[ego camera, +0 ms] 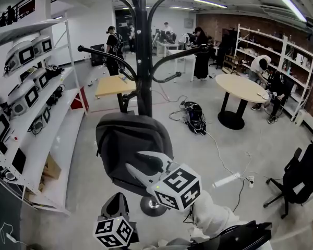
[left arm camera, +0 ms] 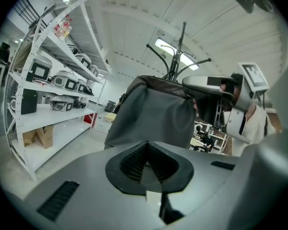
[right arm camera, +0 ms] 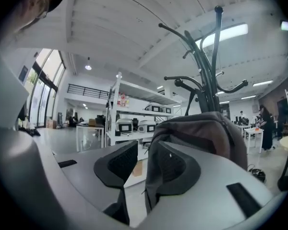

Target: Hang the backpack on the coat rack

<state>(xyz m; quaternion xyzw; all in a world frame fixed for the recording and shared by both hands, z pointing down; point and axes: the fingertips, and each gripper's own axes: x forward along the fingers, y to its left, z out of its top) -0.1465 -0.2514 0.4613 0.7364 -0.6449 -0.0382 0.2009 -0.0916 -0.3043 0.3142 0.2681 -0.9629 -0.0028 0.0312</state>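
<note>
A dark grey backpack (ego camera: 130,145) (left arm camera: 153,114) (right arm camera: 201,133) hangs in front of the pole of the black coat rack (ego camera: 142,46) (left arm camera: 175,61) (right arm camera: 206,75), below its upper hooks. What bears it I cannot tell. My right gripper (ego camera: 138,160) (right arm camera: 144,162) straddles the pack's near edge. The fabric lies against one pad, and a gap shows to the other. Lower and nearer, my left gripper (ego camera: 116,204) (left arm camera: 148,162) points up at the pack from below. Its jaws meet at the tips, with a pale strip between them that I cannot identify.
White shelving with devices (ego camera: 36,103) lines the left wall. A yellow tabletop (ego camera: 112,85) stands behind the rack and a round table (ego camera: 245,87) to the right. A bag with cables (ego camera: 194,116) and a power strip (ego camera: 227,180) lie on the floor. A black chair (ego camera: 302,176) stands near right; people work at the back.
</note>
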